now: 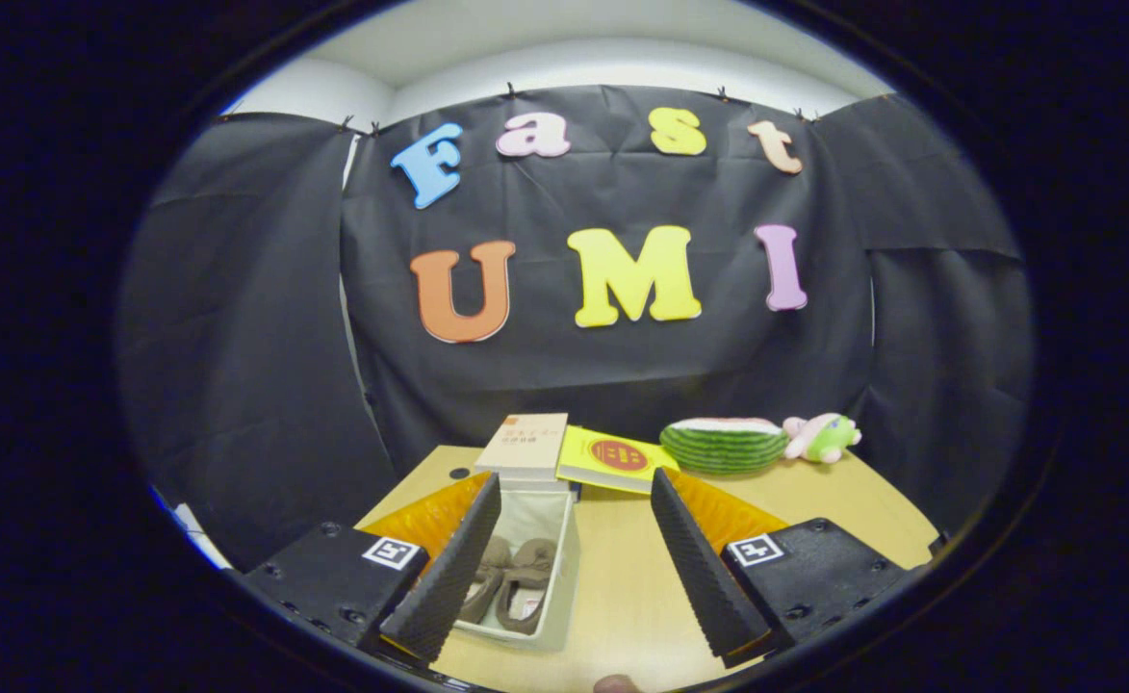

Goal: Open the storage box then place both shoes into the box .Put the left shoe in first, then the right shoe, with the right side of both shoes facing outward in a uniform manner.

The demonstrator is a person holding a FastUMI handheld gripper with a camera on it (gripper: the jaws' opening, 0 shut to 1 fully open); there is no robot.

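Observation:
A white storage box (564, 568) stands open on the wooden table, just ahead of my left finger. Two brown shoes (511, 577) lie side by side inside it, partly hidden by that finger. The lid cannot be made out. My gripper (574, 568) hovers above the table with its fingers wide apart and nothing between them; the box sits toward the left finger, bare tabletop toward the right one.
Beyond the box lie a beige book (526, 445) and a yellow book (614, 458). A watermelon-slice toy (726, 445) and a small pink-and-green plush (822, 437) rest at the back right of the table (814, 500). Black cloth walls close the booth.

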